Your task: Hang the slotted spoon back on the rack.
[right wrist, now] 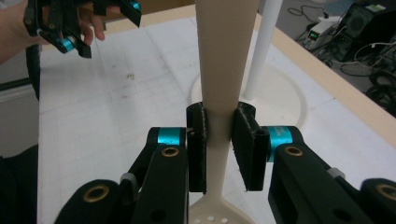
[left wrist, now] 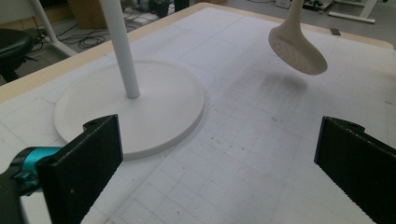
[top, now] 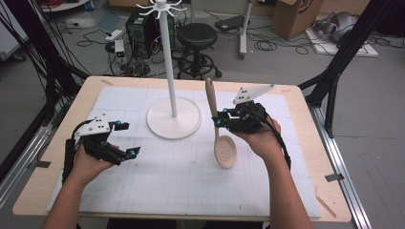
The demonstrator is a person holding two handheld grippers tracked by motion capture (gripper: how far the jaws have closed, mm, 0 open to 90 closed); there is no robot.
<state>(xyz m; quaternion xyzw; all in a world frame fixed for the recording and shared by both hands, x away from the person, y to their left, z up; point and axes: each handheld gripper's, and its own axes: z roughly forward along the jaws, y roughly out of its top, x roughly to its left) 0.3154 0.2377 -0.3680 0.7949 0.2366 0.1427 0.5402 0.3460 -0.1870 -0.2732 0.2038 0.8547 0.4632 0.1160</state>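
Observation:
A beige slotted spoon (top: pixel 221 138) hangs above the white mat, handle up and perforated bowl down. My right gripper (top: pixel 218 120) is shut on its handle, and in the right gripper view both black pads (right wrist: pixel 249 144) press the handle (right wrist: pixel 224 70) just above the bowl. The spoon's bowl (left wrist: pixel 299 49) floats over its shadow in the left gripper view. A white hook stand (top: pixel 173 114) with a round base rises behind the spoon. My left gripper (top: pixel 125 139) rests at the left of the mat, open, its jaws wide apart with nothing between them.
The gridded white mat (top: pixel 157 181) covers a wooden table (top: pixel 38 191). The stand's pole carries hooks (top: pixel 160 6) at its top. A black stool (top: pixel 197 36), cables and boxes lie on the floor beyond the far edge. A small stick (top: pixel 326 205) lies at the table's right front.

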